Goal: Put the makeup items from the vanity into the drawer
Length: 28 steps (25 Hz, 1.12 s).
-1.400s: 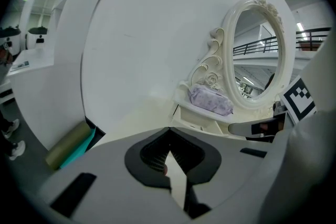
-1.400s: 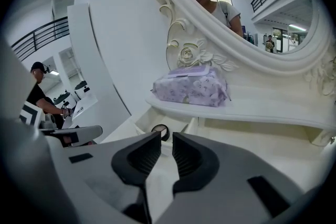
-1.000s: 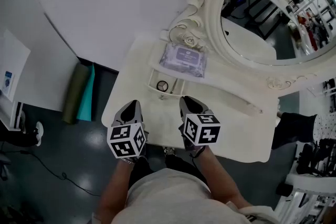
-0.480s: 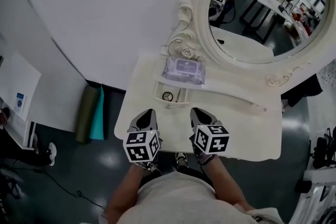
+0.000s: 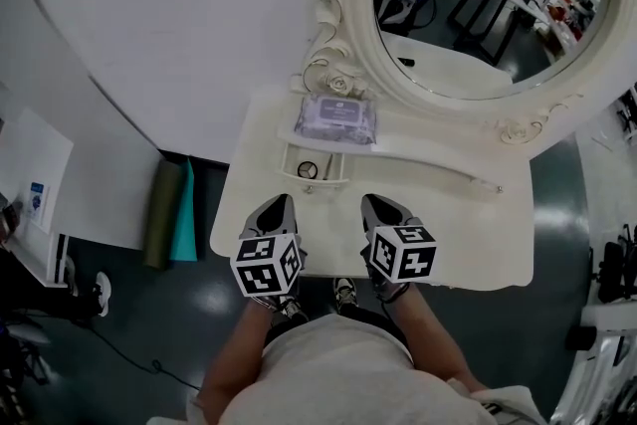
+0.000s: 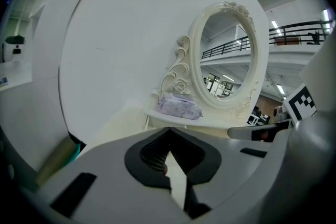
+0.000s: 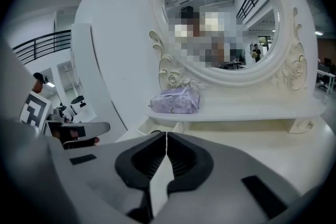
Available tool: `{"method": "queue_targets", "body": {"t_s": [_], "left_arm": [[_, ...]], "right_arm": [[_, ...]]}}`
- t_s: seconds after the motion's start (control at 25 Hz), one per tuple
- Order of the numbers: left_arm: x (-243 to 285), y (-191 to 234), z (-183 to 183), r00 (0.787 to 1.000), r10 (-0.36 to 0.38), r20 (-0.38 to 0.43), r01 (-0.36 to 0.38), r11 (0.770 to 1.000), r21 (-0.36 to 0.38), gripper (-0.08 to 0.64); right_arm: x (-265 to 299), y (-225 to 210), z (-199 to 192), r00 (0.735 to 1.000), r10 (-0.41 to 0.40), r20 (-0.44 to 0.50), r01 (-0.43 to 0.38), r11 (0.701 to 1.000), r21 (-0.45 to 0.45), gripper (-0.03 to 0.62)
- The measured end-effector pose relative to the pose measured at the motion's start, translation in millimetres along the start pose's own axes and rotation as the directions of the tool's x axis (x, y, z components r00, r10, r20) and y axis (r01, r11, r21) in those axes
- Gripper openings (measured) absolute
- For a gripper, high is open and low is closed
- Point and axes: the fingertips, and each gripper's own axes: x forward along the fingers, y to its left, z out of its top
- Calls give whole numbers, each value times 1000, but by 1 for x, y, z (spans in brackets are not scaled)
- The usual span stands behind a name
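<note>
While the person stands at the front edge of the vanity [image 5: 453, 239], both hand-held grippers hang over the front part of its cream surface, side by side and apart from each other.

Left gripper [image 5: 275, 205]: over the front left part of the surface, pointing toward the mirror [image 5: 478, 25]. In the left gripper view its jaws meet at the tips, with nothing clamped between them.

Right gripper [image 5: 384, 204]: just to the right of the left one, nearer the middle of the front edge. In the right gripper view its jaws are closed tip to tip with only a hairline seam between them, and nothing is held. Whether either gripper touches the surface cannot be told from above.

Drawer [image 5: 290, 162]: pulled out from under the left end of the raised shelf [image 5: 428, 146], standing open toward the grippers. One small round item [image 5: 307, 170] lies inside, toward the drawer's left side. It looks like a compact, though it is too small to be certain.

Purple wipes pack [image 5: 338, 118]: lies flat on the left end of the shelf, directly behind the open drawer and just beside the carved scrollwork at the foot of the oval mirror.

Floor beside the vanity's left edge: two rolled mats [image 5: 164, 214], one dark green and one teal, lie side by side.
</note>
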Motion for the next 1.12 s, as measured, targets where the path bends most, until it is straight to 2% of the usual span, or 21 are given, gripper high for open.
{"method": "queue_targets", "body": {"t_s": [0.36,0.52,0.88,1.12], "left_arm": [[1,-13,0,1000,5,6,-5,999,33,5],[3,-19,-4,1000,-3,2,3,1000,21,5],[27,-43,-46,995,-13,-101,13,1000,2,5],[49,-61,-84,983,-15,-185,11,1000,-24,5]], "right_arm": [[-9,-15,-2,1000,-8,-6,8,1000,9,21],[-14,-29,-2,1000,-25,-1,25,1000,13,21],[-29,-87,-36,992,-89,-87,96,992,80,23],[-28,-124,-69,982,-92,-163,109,989,102,28]]}}
